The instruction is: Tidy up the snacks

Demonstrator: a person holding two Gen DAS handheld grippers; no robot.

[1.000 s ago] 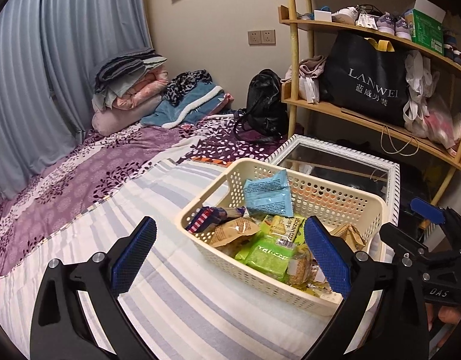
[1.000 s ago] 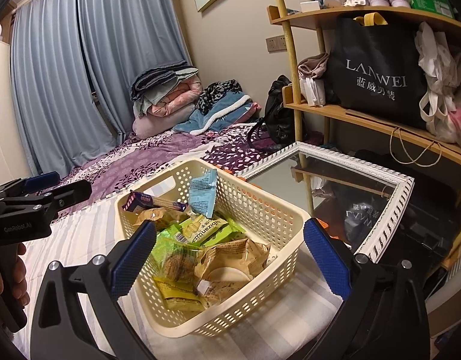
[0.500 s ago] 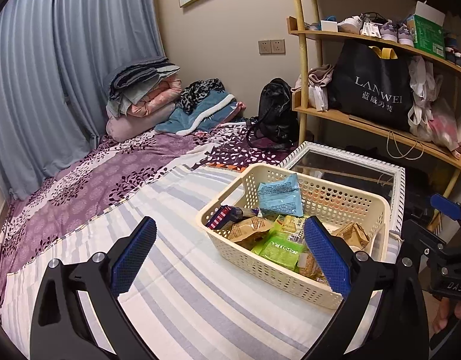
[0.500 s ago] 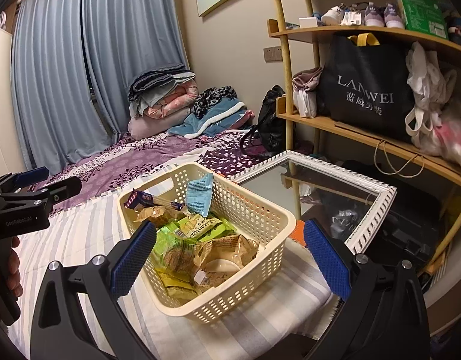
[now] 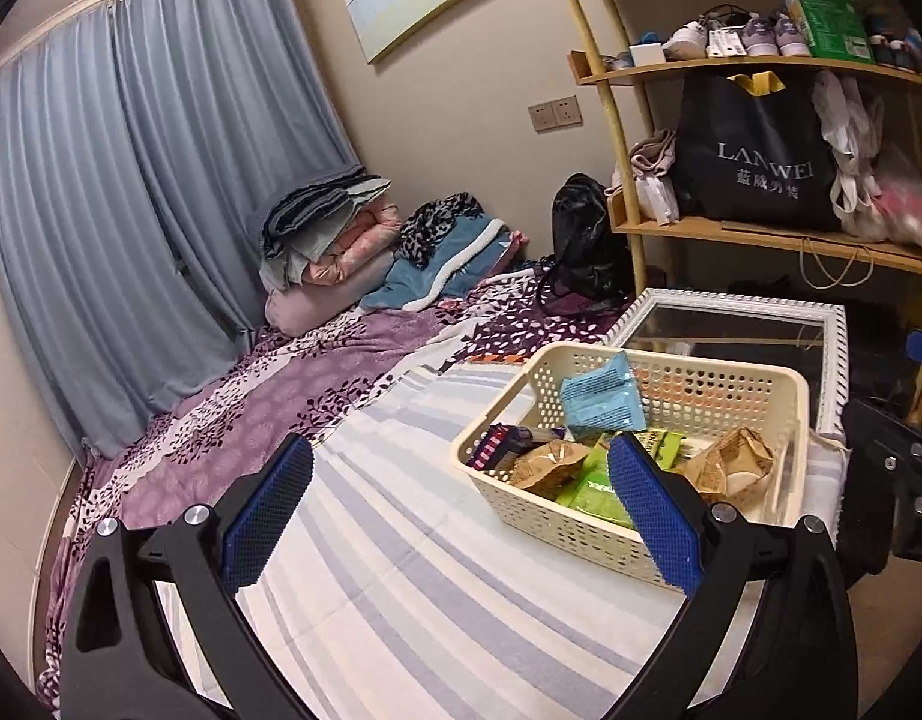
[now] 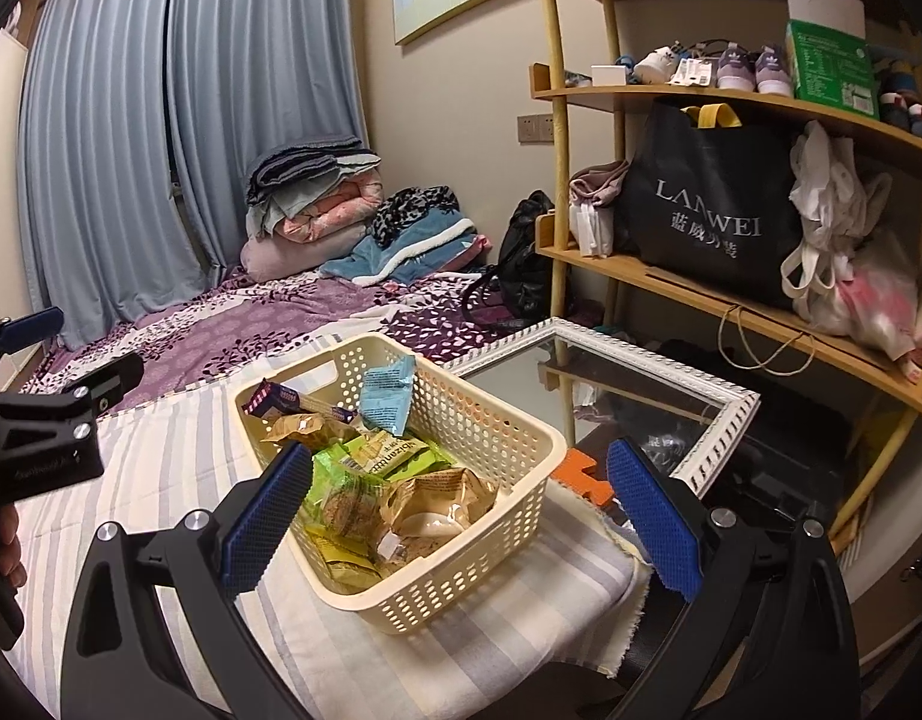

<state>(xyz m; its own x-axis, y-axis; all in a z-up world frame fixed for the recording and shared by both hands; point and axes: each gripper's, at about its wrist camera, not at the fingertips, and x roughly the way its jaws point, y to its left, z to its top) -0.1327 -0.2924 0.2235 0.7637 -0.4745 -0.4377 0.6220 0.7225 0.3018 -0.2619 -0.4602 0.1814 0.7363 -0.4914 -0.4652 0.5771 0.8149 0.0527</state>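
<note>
A cream perforated basket (image 5: 695, 384) stands on the striped cloth near its right end; it also shows in the right wrist view (image 6: 491, 414). It holds several snack packets: a light blue one (image 5: 602, 399) upright at the back, green ones (image 6: 386, 453), brown ones (image 5: 545, 465) and a purple one (image 6: 275, 399). My left gripper (image 5: 455, 516) is open and empty, well back from the basket and to its left. My right gripper (image 6: 461, 513) is open and empty, above the basket's near corner.
A striped cloth (image 5: 401, 570) covers the bed, with purple bedding (image 5: 269, 384) behind. A white-framed mirror (image 6: 635, 384) lies behind the basket. A wooden shelf (image 6: 731, 294) with bags stands on the right. Folded blankets (image 5: 335, 240) are piled by the curtain.
Both grippers have drawn back and up from the basket, so it looks smaller and farther. Both stay open and empty. The basket has not moved.
</note>
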